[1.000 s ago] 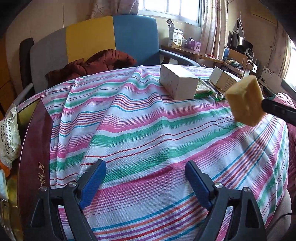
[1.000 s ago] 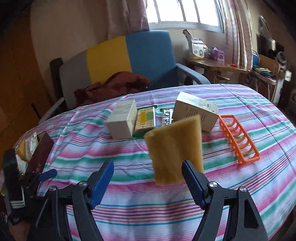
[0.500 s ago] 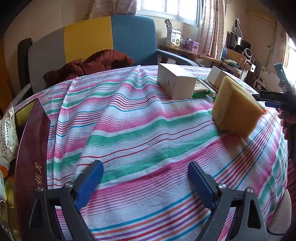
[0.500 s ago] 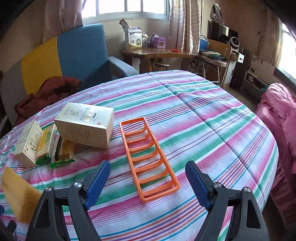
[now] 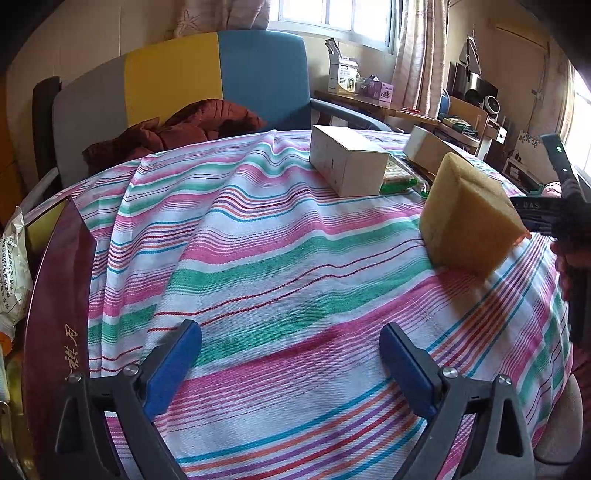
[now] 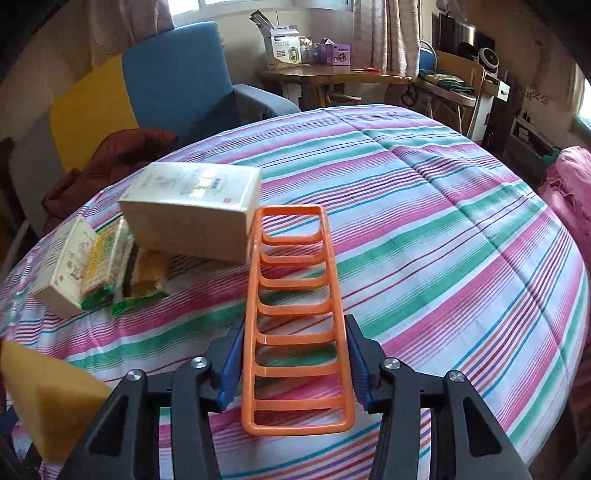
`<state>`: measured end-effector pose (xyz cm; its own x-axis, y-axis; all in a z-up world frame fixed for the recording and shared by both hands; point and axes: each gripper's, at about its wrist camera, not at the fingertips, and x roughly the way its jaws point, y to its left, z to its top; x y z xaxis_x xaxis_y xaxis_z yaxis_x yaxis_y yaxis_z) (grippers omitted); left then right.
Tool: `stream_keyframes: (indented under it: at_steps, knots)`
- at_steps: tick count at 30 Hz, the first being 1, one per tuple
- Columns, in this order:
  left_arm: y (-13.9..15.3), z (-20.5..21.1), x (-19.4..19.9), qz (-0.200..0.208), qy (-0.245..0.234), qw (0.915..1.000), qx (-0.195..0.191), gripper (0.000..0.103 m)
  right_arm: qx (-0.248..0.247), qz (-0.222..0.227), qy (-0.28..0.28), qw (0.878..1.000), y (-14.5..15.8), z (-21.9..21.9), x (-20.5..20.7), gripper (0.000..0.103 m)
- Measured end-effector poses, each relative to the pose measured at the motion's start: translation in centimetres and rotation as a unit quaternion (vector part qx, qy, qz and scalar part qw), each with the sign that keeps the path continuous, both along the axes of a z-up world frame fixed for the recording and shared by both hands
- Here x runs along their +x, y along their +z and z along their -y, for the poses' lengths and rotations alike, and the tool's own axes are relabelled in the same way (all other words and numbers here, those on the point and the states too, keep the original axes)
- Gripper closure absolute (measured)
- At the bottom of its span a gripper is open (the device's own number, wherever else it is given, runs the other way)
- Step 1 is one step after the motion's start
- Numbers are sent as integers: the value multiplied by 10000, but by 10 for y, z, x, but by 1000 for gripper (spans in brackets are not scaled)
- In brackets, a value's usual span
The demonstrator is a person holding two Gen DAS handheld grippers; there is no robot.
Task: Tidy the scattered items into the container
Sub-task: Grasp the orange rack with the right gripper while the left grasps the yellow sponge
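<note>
Orange rack (image 6: 295, 317) lies between the closing right hand-held gripper (image 6: 293, 363) jaws, seemingly touching; left hand-held gripper (image 5: 290, 363) spread wide above the bench (image 5: 280, 258).

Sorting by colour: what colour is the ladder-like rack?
Orange rack, clearest in the right wrist view.

Daylight pours in from the far windows (image 5: 332, 18), blown white, leaving the striped cloth (image 5: 295, 258) evenly bright with soft shadows (corners go black, edges bulge); the cream box (image 6: 192, 210) smears slightly.
</note>
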<state>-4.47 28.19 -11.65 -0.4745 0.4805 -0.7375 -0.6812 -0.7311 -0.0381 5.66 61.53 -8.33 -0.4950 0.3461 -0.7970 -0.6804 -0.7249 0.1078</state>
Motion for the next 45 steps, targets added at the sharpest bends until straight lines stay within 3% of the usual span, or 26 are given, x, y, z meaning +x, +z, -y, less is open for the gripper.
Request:
stream_keyframes:
  at_steps: [15,21,28,33,40,43,45]
  knots:
    - [4,6,-2,176,-48,9996,231,3,7,-682,1408,9877,7,161,6,53]
    - [12,15,12,166,-77,9996,202,3,154,-544,511,9971,-9,142,16,53]
    - [54,19,38,-232,-203,9960,834,3,780,-643,684,9925,-18,155,14,53]
    - [67,-22,30,-166,-385,9972,615,3,771,-785,671,9917,-19,154,17,53]
    - [45,-55,20,-333,-355,9988,-109,3,756,-862,665,9912,-20,154,19,53]
    - [38,-59,17,-297,-399,9986,-160,4,752,-890,669,9909,-20,154,20,53]
    - [35,-59,15,-229,-372,9990,-131,11,735,-917,670,9908,-20,153,21,53]
